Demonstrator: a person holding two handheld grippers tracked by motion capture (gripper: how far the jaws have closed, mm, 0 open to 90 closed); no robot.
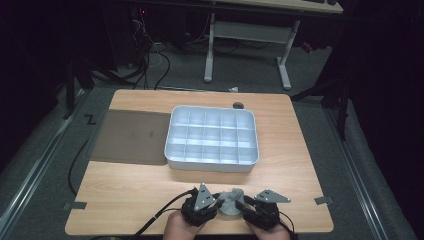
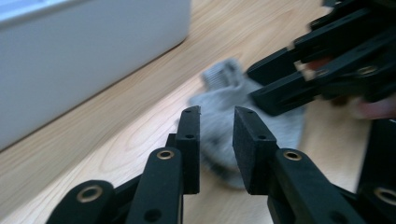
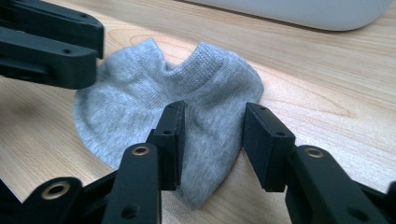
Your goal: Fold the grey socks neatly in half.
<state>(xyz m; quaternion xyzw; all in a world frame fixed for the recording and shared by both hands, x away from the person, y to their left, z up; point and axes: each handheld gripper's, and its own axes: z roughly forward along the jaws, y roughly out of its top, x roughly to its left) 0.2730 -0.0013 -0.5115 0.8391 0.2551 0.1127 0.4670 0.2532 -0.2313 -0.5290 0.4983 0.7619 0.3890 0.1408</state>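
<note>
A small grey ankle sock (image 1: 231, 202) lies flat on the wooden table (image 1: 292, 150) near its front edge, between both hand-held grippers. My left gripper (image 1: 216, 202) comes at it from the left, my right gripper (image 1: 246, 204) from the right. In the left gripper view the jaws (image 2: 216, 126) stand apart just over the sock (image 2: 219, 116), with nothing pinched, and the other gripper's fingers (image 2: 280, 84) reach onto the sock's far side. In the right gripper view the jaws (image 3: 212, 121) are open above the sock (image 3: 201, 84), its cuff notch pointing away.
A white tray (image 1: 212, 164) of several empty compartments sits mid-table just beyond the sock; its wall shows close by (image 2: 70, 56) (image 3: 303, 11). A dark mat (image 1: 131, 137) lies to the tray's left. A desk frame and cables stand on the floor past the table.
</note>
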